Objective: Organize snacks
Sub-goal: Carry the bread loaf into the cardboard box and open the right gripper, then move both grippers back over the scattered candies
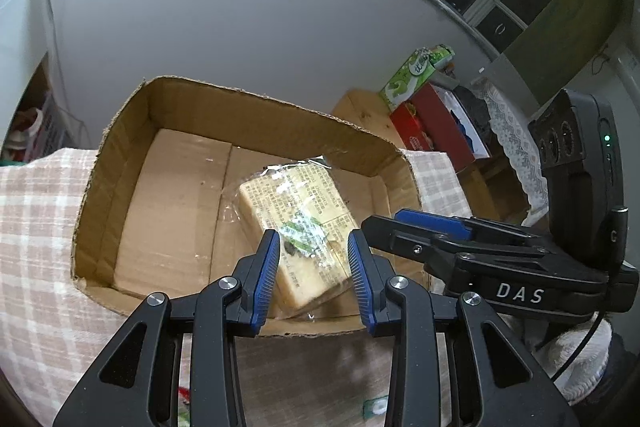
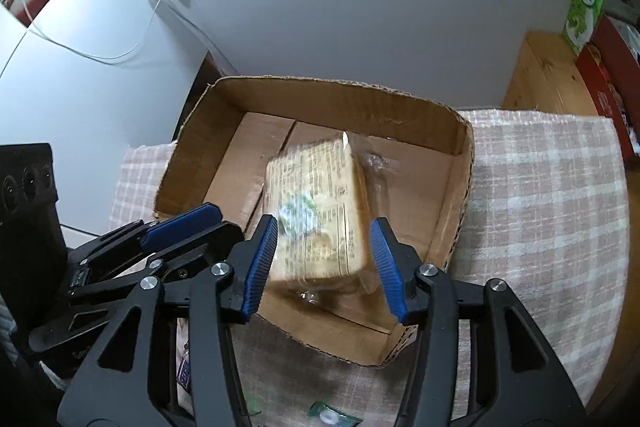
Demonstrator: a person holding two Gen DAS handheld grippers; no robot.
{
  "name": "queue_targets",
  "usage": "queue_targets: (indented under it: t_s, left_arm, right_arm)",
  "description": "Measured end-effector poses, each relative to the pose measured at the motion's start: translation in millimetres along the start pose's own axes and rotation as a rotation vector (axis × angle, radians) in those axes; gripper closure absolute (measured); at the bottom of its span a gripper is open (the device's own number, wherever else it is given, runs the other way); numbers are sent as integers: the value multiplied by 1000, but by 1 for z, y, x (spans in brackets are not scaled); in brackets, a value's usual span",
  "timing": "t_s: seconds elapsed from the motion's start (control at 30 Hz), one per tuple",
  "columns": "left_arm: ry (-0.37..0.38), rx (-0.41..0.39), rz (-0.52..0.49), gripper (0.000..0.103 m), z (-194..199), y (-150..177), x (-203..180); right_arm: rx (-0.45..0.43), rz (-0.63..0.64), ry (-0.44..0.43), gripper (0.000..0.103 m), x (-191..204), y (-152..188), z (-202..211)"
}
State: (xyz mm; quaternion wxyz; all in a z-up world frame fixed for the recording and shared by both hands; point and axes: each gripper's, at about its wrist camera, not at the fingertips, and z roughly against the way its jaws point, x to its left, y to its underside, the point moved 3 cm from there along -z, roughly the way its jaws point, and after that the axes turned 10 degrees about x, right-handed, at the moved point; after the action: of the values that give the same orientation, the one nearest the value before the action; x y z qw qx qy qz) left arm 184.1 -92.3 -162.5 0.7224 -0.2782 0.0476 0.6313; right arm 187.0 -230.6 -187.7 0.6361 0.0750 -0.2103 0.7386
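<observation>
- Lying inside the cardboard box (image 1: 120, 163) toward its near right corner, the wrapped snack pack (image 1: 304, 227) rests on the box floor.
- The box sits on a checked cloth (image 2: 540, 207) covering the desk.
- Left tongs (image 1: 314, 267) hover above the pack's near end, jaws partly apart, pads not pressing on it.
- Right tongs (image 2: 328, 263) stand wider, straddling the blurred pack without gripping.
- A small green sweet (image 2: 330, 417) lies on the cloth at the near edge.
</observation>
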Motion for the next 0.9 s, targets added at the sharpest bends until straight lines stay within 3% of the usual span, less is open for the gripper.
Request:
queue_targets:
  t_s: [0.33, 0.47, 0.53, 0.9]
  left_arm:
    - [-9, -24, 5, 71, 18, 0, 7]
    - [-6, -46, 22, 71, 32, 5, 12]
    - [-6, -53, 19, 71, 38, 8, 14]
    - [-40, -82, 20, 71, 72, 52, 24]
  right_arm:
    - [-18, 17, 27, 47, 0, 4, 10]
    - [-38, 30, 35, 37, 2, 10, 20]
    - [-48, 34, 34, 37, 5, 15, 26]
    - [-88, 94, 67, 37, 18, 59, 55]
